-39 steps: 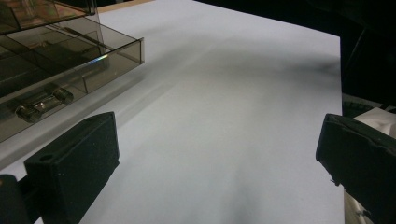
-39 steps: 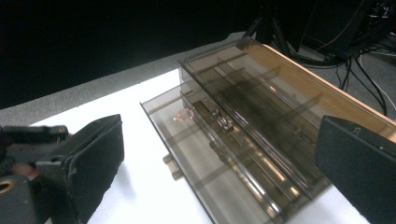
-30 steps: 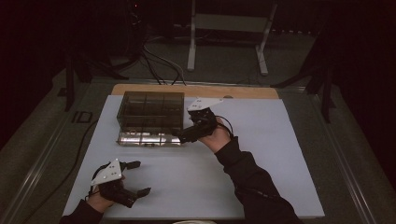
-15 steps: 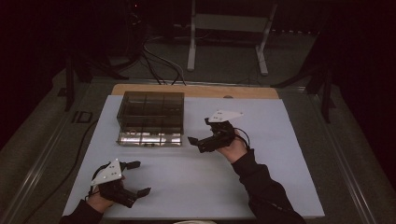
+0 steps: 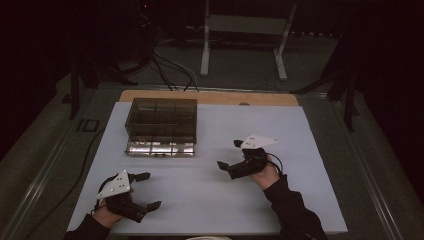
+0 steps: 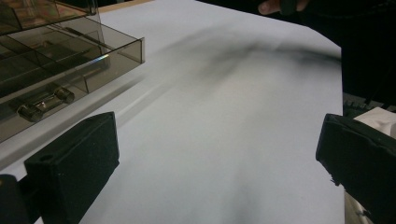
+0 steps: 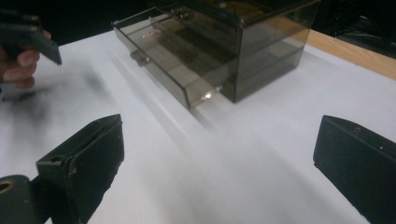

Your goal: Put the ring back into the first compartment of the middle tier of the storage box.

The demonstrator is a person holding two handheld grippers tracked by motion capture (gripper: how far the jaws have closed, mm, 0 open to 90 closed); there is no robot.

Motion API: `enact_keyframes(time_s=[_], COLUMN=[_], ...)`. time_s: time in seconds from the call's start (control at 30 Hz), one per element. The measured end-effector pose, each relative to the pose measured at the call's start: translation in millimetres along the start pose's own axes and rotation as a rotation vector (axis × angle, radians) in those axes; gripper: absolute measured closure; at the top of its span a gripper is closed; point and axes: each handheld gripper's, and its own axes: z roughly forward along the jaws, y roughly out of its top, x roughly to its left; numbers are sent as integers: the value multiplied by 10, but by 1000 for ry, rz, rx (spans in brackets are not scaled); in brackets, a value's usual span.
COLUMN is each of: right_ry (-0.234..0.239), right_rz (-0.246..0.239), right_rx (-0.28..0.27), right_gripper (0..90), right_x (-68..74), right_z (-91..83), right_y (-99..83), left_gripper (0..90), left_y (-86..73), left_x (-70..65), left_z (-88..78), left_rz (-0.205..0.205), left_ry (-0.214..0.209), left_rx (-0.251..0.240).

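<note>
While both grippers are hanging wide apart and empty, the right gripper (image 5: 229,156) is facing the smoked drawer box (image 5: 162,125) at the table's (image 5: 310,200) far left; it should be approaching the pulled-out drawer (image 7: 161,60) squarely.

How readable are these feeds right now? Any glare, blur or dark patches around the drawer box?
High view: surroundings dark, only the white table sheet lit, smoked drawer box dim. Left gripper view: streaky motion blur across the sheet, a glint on the drawer's rim. Right gripper view: a bright glare spot on the box's corner, smeared shadows by the left gripper.
</note>
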Motion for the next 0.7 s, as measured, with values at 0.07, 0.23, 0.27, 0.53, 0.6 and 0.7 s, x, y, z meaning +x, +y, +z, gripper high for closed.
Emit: enact_keyframes(time_s=[0.07, 0.23, 0.27, 0.53, 0.6, 0.7], right_ry=[0, -29, -37, -87, -111, -145], right_rz=[7, 26, 30, 113, 130, 157], right_rx=[-3, -7, -2, 27, 28, 28], right_gripper=[18, 18, 18, 18, 18, 17], right_x=[-9, -25, -31, -69, -68, -89], right_z=[-65, -248, -278, -532, -600, -701], right_y=[-65, -255, -301, -667, -749, -864], left_gripper=[9, 9, 9, 9, 9, 9], left_y=[1, 1, 1, 2, 1, 0], left_x=[-1, -5, -5, -6, -7, -7], left_z=[-1, -3, -3, -3, -5, -7], left_rz=[0, 3, 3, 3, 3, 3], left_ry=[0, 1, 0, 3, 2, 2], left_rx=[-1, 0, 0, 0, 1, 2])
